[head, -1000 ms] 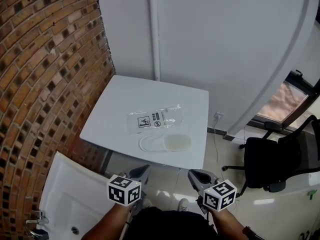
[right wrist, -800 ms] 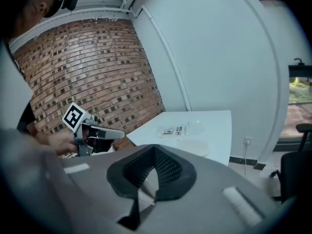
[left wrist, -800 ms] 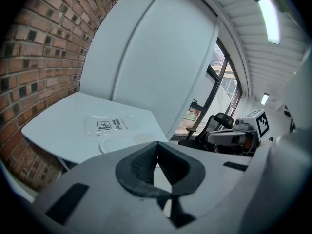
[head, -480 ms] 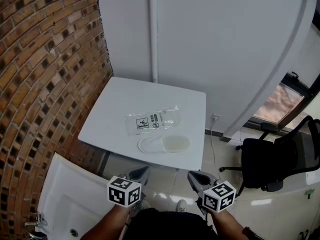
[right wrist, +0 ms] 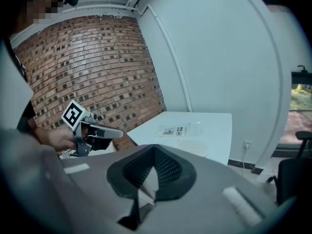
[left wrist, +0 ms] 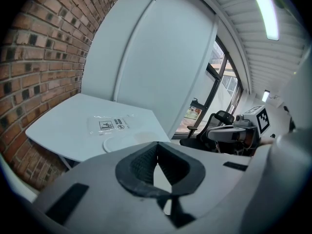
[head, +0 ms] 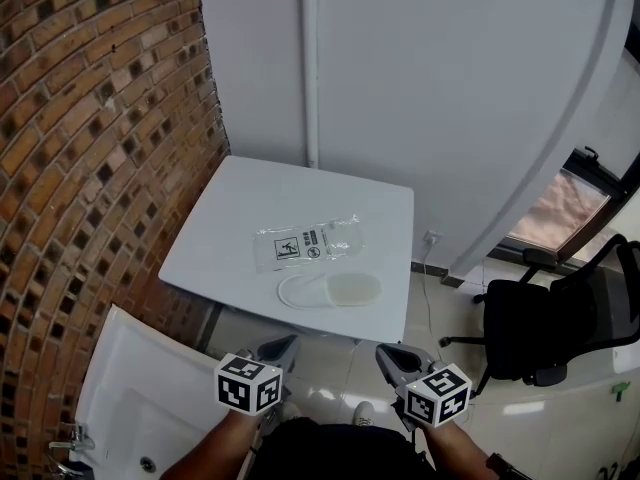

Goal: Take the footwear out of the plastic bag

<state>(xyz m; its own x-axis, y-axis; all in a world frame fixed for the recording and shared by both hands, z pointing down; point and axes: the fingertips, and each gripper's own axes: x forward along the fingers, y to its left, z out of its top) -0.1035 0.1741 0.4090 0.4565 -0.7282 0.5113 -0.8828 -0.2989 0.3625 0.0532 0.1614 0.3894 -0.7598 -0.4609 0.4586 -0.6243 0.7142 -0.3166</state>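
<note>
A clear plastic bag (head: 308, 244) with printed labels lies flat in the middle of the white table (head: 240, 203). Just in front of it, near the table's front edge, lies a white slipper (head: 330, 290), outside the bag. Both grippers hover below the table's front edge, close to the person's body and apart from bag and slipper. My left gripper (head: 281, 346) is shut and empty, and so is my right gripper (head: 391, 352). The left gripper view shows the bag (left wrist: 111, 124) and slipper (left wrist: 127, 141) beyond its jaws; the right gripper view shows the bag (right wrist: 180, 129) and slipper (right wrist: 191, 146) too.
A brick wall (head: 90, 168) runs along the table's left side. A white sink unit (head: 130, 398) stands at the lower left. A black office chair (head: 545, 328) is on the floor to the right, by a window (head: 570, 203). A white wall (head: 420, 88) stands behind the table.
</note>
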